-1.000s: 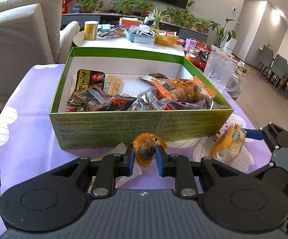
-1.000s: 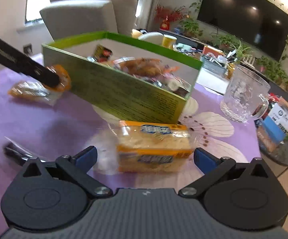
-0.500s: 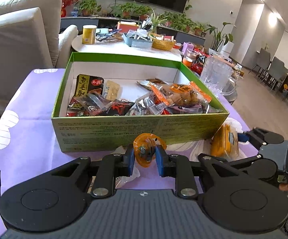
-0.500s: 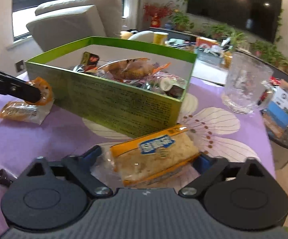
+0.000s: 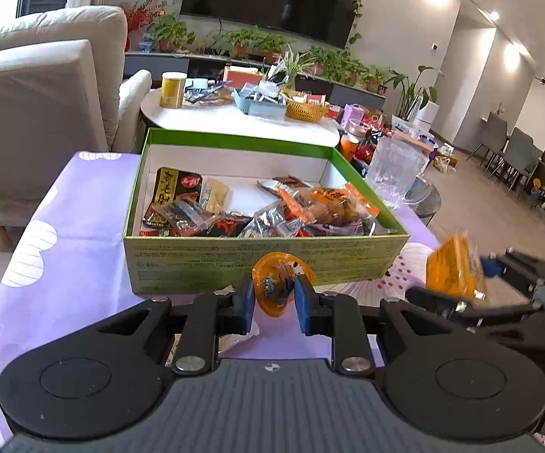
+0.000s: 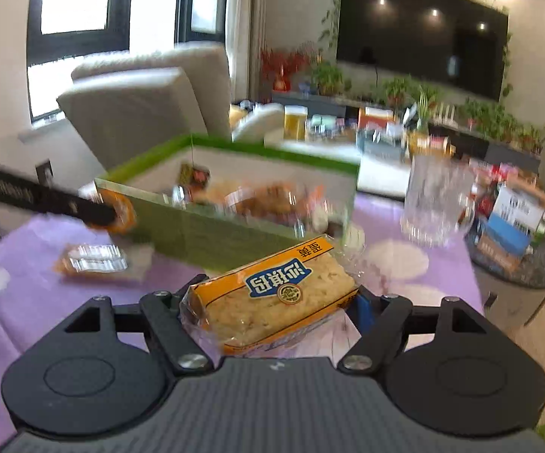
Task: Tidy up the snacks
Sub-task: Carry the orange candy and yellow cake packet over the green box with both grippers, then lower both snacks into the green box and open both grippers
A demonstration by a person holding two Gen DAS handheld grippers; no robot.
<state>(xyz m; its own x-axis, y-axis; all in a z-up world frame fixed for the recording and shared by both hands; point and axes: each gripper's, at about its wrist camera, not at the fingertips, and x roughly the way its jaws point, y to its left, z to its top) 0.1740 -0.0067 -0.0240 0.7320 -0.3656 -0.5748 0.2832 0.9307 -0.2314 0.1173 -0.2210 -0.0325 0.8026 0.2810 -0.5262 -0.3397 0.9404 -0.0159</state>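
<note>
Snack sorting, midway. The green box (image 5: 264, 260) stands open on the purple-clothed bench (image 5: 76, 222), already holding a loose layer of wrapped snacks (image 5: 310, 207) across its floor, denser at the near and right side; part of the white bottom at the far left is bare.

Left gripper (image 5: 272, 298): fingers clenched on a small orange-wrapped snack (image 5: 278, 283), carried just in front of the box's near wall and not yet over the rim.

Right gripper (image 6: 272, 309): fingers closing on a cake bar in a clear and orange wrapper (image 6: 272, 298), which lies tilted between them and clear of the cloth; the same bar shows blurred at the right edge of the left-wrist view (image 5: 455, 268), beside the box's near right corner.

One more orange packet (image 6: 91, 258) lies on the cloth near the box's left front corner, under the left gripper's arm. A glass mug (image 5: 395, 170) stands just beyond the box's right wall.

Judged state: most snacks are boxed. Left to do: drop both held items into the box, then collect the packet on the cloth. Whether other loose snacks lie out of view cannot be told.
</note>
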